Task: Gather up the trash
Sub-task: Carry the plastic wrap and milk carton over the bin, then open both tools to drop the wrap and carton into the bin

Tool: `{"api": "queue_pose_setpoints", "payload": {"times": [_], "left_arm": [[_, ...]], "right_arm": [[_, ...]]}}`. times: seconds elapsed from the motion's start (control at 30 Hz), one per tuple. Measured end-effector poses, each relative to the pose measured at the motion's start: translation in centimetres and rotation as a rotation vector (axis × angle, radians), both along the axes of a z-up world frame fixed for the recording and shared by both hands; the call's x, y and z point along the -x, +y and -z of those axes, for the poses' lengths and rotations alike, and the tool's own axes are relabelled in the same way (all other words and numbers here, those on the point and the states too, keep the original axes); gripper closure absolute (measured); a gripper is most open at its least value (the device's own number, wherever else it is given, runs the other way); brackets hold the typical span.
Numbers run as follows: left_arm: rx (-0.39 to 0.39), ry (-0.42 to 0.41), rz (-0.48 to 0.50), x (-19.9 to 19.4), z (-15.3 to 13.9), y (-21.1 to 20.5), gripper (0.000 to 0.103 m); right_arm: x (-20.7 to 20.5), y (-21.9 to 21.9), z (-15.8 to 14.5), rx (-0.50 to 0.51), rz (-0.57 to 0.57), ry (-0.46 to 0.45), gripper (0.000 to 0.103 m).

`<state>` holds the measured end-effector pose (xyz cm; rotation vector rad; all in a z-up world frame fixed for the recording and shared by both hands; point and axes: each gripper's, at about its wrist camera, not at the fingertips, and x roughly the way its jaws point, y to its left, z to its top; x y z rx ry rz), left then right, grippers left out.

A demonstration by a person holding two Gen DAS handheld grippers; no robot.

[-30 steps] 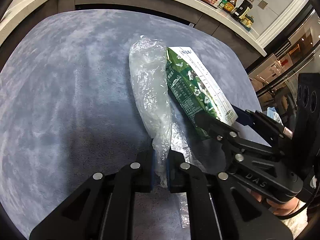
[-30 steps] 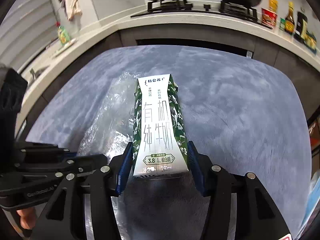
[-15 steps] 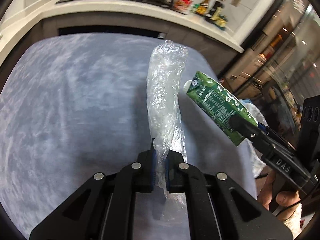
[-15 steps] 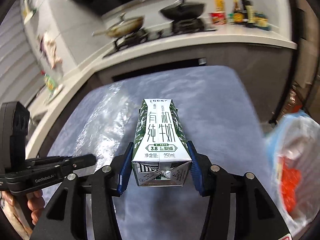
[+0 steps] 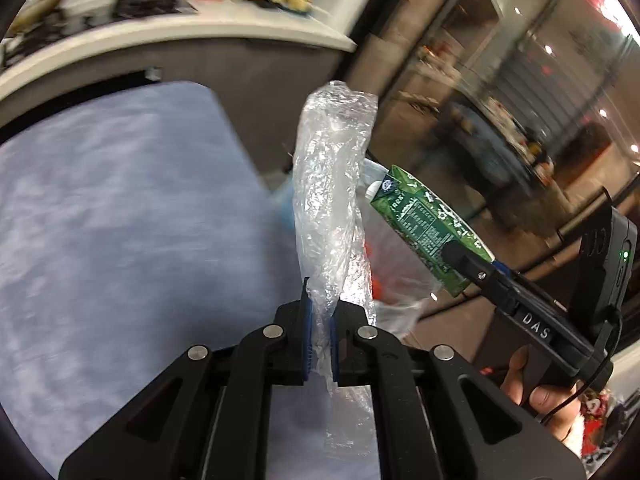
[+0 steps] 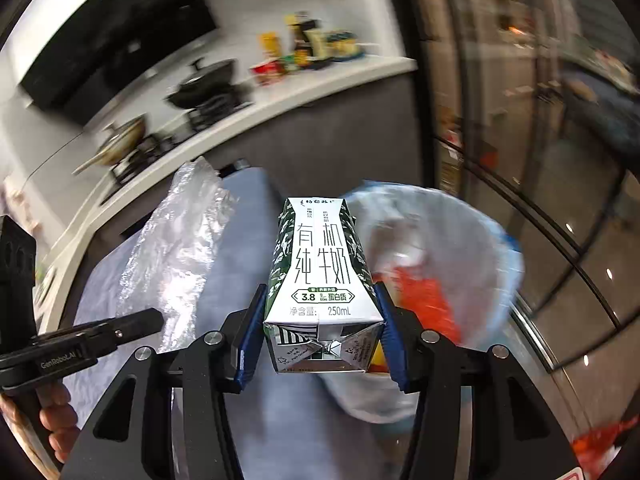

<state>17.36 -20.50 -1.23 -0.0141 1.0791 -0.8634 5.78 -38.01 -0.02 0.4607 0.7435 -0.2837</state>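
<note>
The left gripper [image 5: 320, 328] has its fingers pinched on a limp, slippery plastic wrapper [image 5: 332, 184] – the right gripper's [image 6: 320, 328] clamp a stiff, light milk carton [image 6: 320, 268] by its base, both airborne near the lined bin [image 6: 460, 240].

The milk box [image 6: 322, 276] is dark green w/ little white flowers on its sides, and its front is white w/ black writing. The crinkly plastic wrap [image 5: 328, 208] is clear and shiny w/ silver-white glints, and the table [image 5: 120, 208] is blue-grey w/ pale cloudy patches. Both grippers, left [image 5: 319, 334] & right [image 6: 318, 344], are black w/ blue pads and silver screws, and the bin bag [image 6: 448, 240] is see-thru pale blue w/ red-orange stuff inside.
</note>
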Motion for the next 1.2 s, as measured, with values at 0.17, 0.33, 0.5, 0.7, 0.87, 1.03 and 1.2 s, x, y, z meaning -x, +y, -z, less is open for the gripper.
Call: {"api": "queue_pose_setpoints", "payload": {"times": [0.17, 0.33, 0.5, 0.7, 0.87, 1.03, 1.2], "left_arm": [[-0.112, 0.098, 0.092, -0.5, 3.1, -7.3, 0.097], [-0.195, 0.133, 0.095, -1.7, 5.8, -11.7, 0.097], [-0.211, 0.112, 0.087, -3.6, 7.0, -14.0, 0.070], [-0.197, -0.058, 0.007, -3.6, 5.3, -13.0, 0.031], [-0.178, -0.135, -0.057, -3.8, 4.2, -12.0, 0.030], [-0.158, -0.205, -0.102, -3.1, 2.9, -10.4, 0.030], [-0.171, -0.226, -0.117, -2.3, 2.4, -10.0, 0.030]], "right_arm": [[0.9, -3.9, 1.4, -0.019, 0.058, 0.041, 0.053], [0.0, -5.8, 3.5, -0.012, 0.079, 0.101, 0.053], [-1.9, -6.9, 5.8, -0.015, 0.089, 0.164, 0.053], [-2.3, -7.3, 6.3, -0.010, 0.113, 0.124, 0.048], [-2.0, -7.2, 5.6, -0.017, 0.110, 0.086, 0.047], [-1.5, -6.7, 4.7, -0.018, 0.103, 0.065, 0.046], [-0.8, -6.0, 4.1, -0.020, 0.093, 0.050, 0.045]]}}
